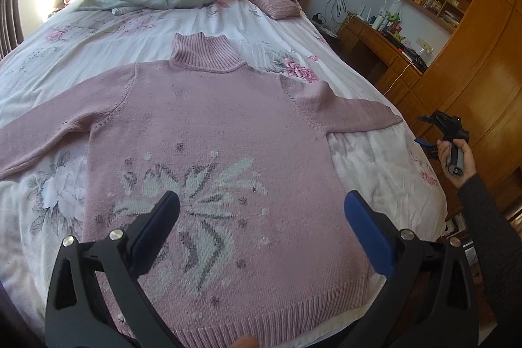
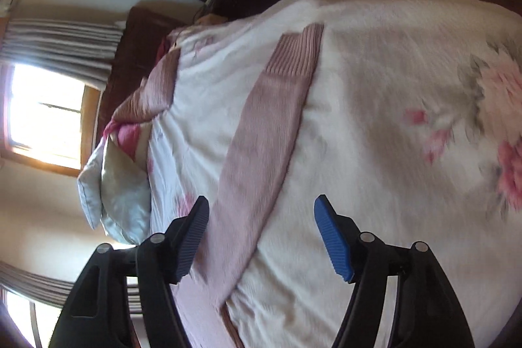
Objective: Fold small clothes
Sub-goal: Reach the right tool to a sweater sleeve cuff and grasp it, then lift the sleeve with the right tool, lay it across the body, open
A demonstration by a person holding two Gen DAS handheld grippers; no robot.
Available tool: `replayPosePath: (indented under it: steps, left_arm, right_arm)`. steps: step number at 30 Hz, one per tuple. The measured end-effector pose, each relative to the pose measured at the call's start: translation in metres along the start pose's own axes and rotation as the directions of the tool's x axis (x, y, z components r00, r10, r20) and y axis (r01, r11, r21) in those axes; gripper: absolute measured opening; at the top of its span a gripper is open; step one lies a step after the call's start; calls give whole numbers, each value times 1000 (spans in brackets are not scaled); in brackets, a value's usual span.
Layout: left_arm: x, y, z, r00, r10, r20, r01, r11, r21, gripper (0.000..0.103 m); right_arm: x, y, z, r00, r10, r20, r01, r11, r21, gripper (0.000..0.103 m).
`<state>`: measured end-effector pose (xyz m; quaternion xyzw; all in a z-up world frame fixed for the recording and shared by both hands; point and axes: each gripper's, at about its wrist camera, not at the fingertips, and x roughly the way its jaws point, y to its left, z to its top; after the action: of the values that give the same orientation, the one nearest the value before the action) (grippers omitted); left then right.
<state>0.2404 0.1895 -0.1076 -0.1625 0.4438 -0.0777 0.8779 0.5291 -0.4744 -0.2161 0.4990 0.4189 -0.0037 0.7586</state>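
Pink sweater [image 1: 215, 132] lies flat, face up on bed [image 1: 98, 44], sleeves spread. My left gripper [image 1: 261, 214] hovers over its hem, jaws wide, empty; right gripper [image 2: 261, 217] over one sleeve [image 2: 261, 136], jaws wide.

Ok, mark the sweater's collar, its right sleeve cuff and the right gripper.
collar [image 1: 205, 52], left wrist view, on the ribbed turtleneck.
right sleeve cuff [image 2: 295, 54], right wrist view, on the ribbed end.
right gripper [image 2: 261, 237], right wrist view, midway between the open fingertips.
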Motion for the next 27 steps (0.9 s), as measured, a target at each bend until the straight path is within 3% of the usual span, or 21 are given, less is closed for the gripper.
replayPosePath:
  steps: [4, 7, 10, 17, 19, 23, 27]
  left_arm:
    - [17, 1, 1, 1000, 18, -6, -18, 1000, -1, 100]
    - [30, 4, 3, 999, 31, -12, -31, 999, -13, 100]
    - [40, 7, 4, 999, 43, -24, -44, 999, -18, 100]
    - [60, 21, 2, 997, 51, -49, -54, 996, -71, 100]
    - [64, 25, 1, 997, 52, -61, -58, 994, -91, 100]
    - [69, 36, -2, 996, 28, -89, -41, 989, -144, 100]
    - [68, 50, -1, 995, -10, -102, -11, 980, -197, 100]
  right_arm:
    - [27, -10, 58, 997, 28, 71, -31, 999, 39, 57]
    - [51, -15, 83, 996, -18, 84, 15, 999, 41, 54]
    - [72, -21, 97, 992, -88, 86, 85, 996, 38, 53]
    - [99, -29, 117, 992, -83, 96, 81, 996, 26, 51]
    - [103, -31, 119, 990, -92, 103, 91, 996, 12, 43]
    - [104, -35, 119, 986, -115, 119, 118, 993, -11, 9]
    - [82, -23, 110, 985, -64, 159, 74, 995, -61, 5]
